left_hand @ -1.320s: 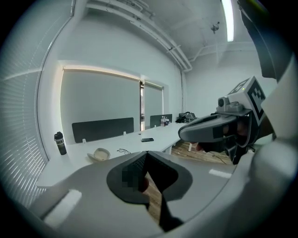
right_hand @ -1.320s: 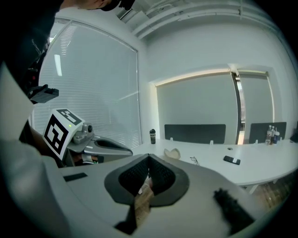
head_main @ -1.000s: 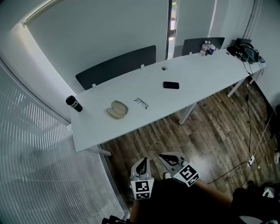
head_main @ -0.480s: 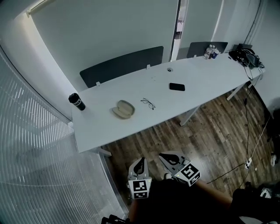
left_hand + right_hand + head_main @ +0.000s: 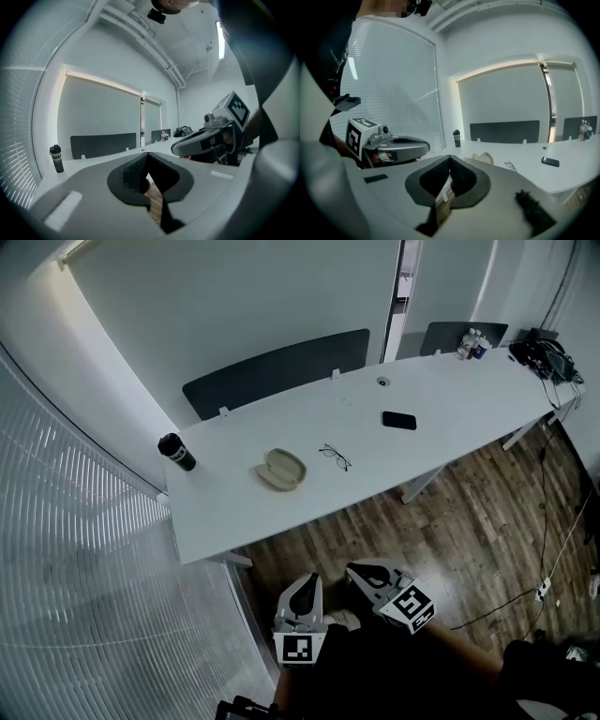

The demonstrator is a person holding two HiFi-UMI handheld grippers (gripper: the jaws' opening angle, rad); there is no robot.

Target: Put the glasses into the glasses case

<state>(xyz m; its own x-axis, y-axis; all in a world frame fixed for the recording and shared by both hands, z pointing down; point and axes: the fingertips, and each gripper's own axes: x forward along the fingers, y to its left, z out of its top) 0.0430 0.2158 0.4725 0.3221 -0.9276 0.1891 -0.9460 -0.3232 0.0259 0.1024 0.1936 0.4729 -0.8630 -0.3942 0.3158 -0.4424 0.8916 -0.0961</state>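
Tumbler (image 5: 177, 452) stands well left of glasses case (image 5: 282, 469), which looks open. Glasses (image 5: 334, 457) lie just right of case, not touching it, on worktop (image 5: 450, 399); phone (image 5: 398, 420) sits further right. Left gripper (image 5: 307, 585) and right gripper (image 5: 364, 576) hang well short of case, over floor, jaws of both pressed together on nothing. Likely risks: thin frame lies flat, so jaws may skid it off or pinch a lens; light case may slide unless steadied. Temples folded or not: too small to tell.
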